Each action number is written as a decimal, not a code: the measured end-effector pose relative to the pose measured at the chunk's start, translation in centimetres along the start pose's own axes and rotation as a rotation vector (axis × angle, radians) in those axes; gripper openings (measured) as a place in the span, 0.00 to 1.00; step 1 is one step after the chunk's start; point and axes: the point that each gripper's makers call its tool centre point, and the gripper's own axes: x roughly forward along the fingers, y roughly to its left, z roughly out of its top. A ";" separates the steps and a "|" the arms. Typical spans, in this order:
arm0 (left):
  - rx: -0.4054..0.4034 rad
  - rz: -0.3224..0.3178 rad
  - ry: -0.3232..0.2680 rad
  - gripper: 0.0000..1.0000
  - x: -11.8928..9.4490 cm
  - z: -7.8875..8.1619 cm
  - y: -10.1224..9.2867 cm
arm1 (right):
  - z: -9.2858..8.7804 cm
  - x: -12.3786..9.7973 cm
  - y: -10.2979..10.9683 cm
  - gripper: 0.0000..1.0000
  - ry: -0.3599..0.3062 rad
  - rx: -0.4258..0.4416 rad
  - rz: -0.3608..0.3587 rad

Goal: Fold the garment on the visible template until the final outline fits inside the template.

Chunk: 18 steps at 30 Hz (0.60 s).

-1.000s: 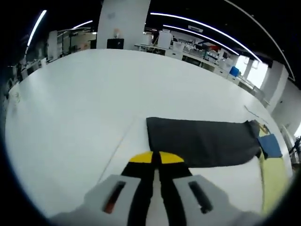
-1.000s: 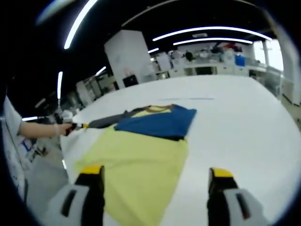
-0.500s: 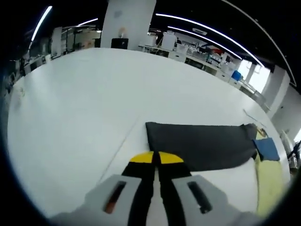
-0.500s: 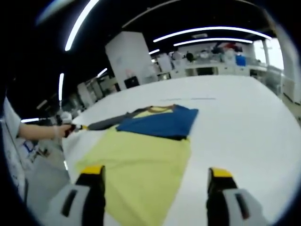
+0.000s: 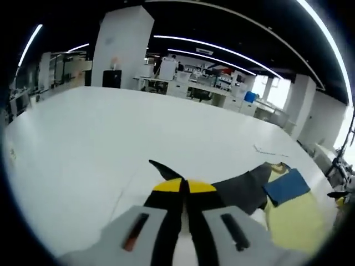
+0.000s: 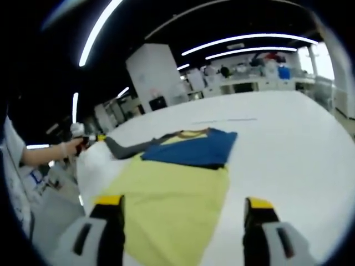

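Left gripper view: a broad white table (image 5: 83, 144) is seen running out ahead of the left gripper (image 5: 184, 191), under a dark ceiling crossed by long strip lights. A white pillar (image 5: 119, 47) and rows of benches are seen at the far end of the room. The 2 yellow-tipped jaws are pressed together on the tip of a dark grey sleeve (image 5: 233, 191), which is lifted off the table and trails away to the gripper's right. Beyond it, a blue part and a pale yellow part of the garment (image 5: 291, 219) are laid on the table.

In the right gripper view, the right gripper (image 6: 183, 206) is held with its jaws spread wide, nothing between them, above the near hem of the garment (image 6: 177, 188). The yellow body is spread flat directly ahead, with the blue section folded across its far end. To the left, a person's hand (image 6: 69, 147) is seen gripping the other tool at the raised sleeve end. No template outline can be made out.
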 end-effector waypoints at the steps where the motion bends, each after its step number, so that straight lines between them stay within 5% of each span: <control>1: 0.008 -0.026 -0.005 0.00 0.1 0.5 -1.5 | 0.0 0.0 0.0 0.89 -0.003 0.002 0.001; 9: 0.110 -0.200 0.012 0.00 2.6 0.7 -11.3 | 0.5 -0.3 -0.3 0.89 -0.037 0.013 -0.004; 15: 0.128 -0.291 0.042 0.00 4.6 -0.1 -16.6 | 0.9 -1.0 -0.6 0.88 -0.065 0.029 -0.017; 18: 0.132 -0.311 0.061 0.00 6.2 -0.5 -17.1 | 0.7 -1.2 -0.6 0.88 -0.072 0.037 -0.021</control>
